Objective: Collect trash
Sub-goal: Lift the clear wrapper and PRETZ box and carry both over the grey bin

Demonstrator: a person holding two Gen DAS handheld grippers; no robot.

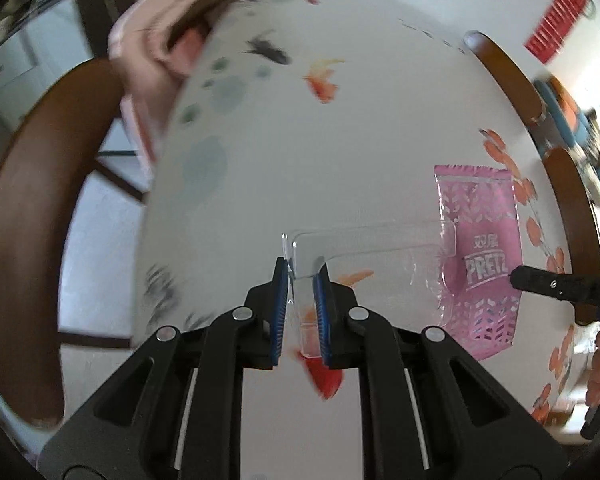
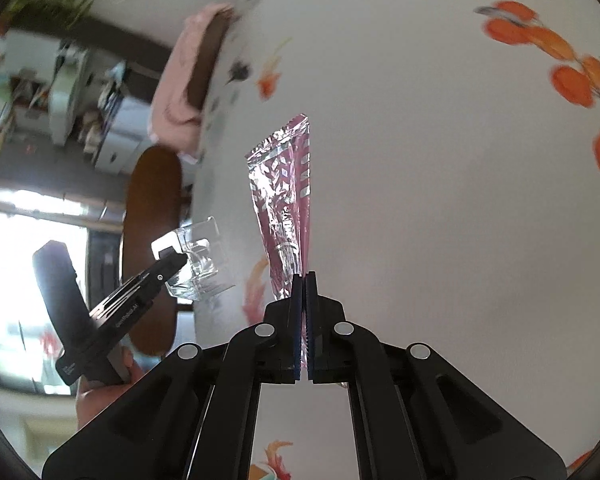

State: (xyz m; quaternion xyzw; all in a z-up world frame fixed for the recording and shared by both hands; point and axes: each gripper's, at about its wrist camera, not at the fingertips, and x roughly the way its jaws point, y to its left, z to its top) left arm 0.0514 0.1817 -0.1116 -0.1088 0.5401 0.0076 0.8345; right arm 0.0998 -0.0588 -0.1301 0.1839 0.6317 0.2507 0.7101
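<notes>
left gripper (image 1: 303, 276) grips empty clear tray (image 1: 372, 256); right gripper (image 2: 305, 280) pinches pink wrapper (image 2: 286, 200)

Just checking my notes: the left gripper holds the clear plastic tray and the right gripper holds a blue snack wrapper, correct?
Not quite. The snack wrapper in the right gripper is pink, not blue, as the right wrist view shows. The left gripper does hold the clear plastic tray.

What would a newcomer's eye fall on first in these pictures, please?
The pink Pretz wrapper, pinched at one end in the right gripper, hangs above the fish-patterned tablecloth. Beside it, the left gripper clamps the rim of a clear plastic tray.
</notes>
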